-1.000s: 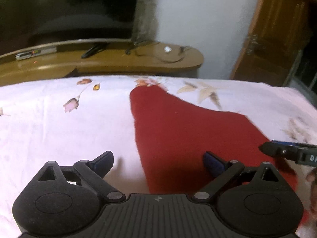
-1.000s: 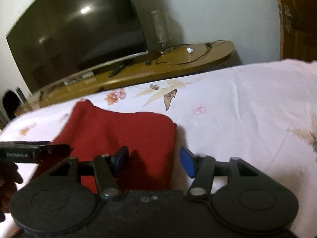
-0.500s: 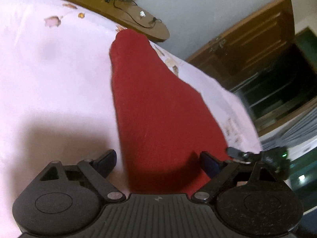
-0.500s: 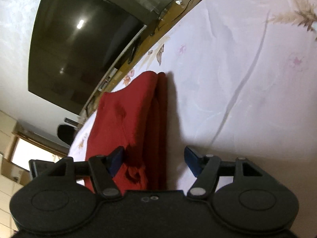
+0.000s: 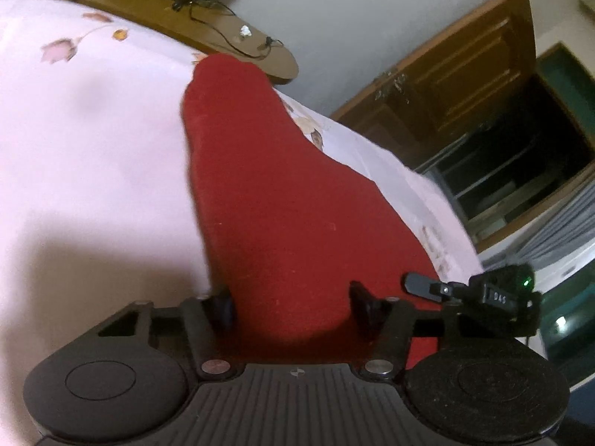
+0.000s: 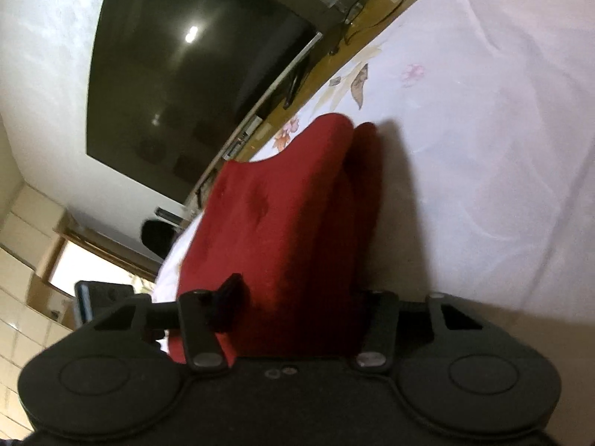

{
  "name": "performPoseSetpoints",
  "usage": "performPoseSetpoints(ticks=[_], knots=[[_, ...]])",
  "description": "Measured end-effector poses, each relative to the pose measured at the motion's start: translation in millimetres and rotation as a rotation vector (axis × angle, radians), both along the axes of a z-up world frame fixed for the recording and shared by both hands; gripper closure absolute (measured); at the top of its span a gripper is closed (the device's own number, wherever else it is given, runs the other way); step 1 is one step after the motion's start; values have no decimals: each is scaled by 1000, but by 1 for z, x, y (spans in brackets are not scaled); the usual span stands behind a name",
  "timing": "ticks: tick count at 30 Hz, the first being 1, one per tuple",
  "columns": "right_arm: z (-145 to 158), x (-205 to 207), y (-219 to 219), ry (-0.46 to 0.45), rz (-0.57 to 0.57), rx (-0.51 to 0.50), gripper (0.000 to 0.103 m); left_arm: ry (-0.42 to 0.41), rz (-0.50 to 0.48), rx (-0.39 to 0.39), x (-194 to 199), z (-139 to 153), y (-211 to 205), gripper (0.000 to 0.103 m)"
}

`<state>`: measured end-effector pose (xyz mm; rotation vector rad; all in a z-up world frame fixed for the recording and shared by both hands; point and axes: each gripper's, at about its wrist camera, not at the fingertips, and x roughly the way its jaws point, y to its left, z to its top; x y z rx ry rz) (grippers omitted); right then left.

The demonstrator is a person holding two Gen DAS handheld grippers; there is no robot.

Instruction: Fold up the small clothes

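My left tongs [image 5: 292, 299] stand narrowed around the near edge of the red garment [image 5: 267, 200], cloth bunched between both fingers. My right tongs [image 6: 301, 297] grip the same garment [image 6: 282, 215] at its other near corner, the fabric filling the gap and rising in a fold. The garment stretches away from both across the pale floral bed sheet [image 5: 93, 156], toward the wooden TV stand [image 5: 238, 37].

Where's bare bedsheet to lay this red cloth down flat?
Bare floral bedsheet lies left of the red cloth, up to the wooden TV bench. More open sheet lies right of the cloth. It is crowded at the near hem, where the left gripper and right gripper sit.
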<state>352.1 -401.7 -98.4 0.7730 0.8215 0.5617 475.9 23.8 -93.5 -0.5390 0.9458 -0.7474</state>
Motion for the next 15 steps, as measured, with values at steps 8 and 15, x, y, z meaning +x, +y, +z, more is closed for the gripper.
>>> performPoseSetpoints(ticks=[8, 15], knots=[[5, 2, 14, 3, -36, -54, 59, -49, 12, 29, -3, 2, -3, 49], [12, -9, 20, -21, -86, -78, 64, -75, -3, 32, -4, 9, -2, 58]])
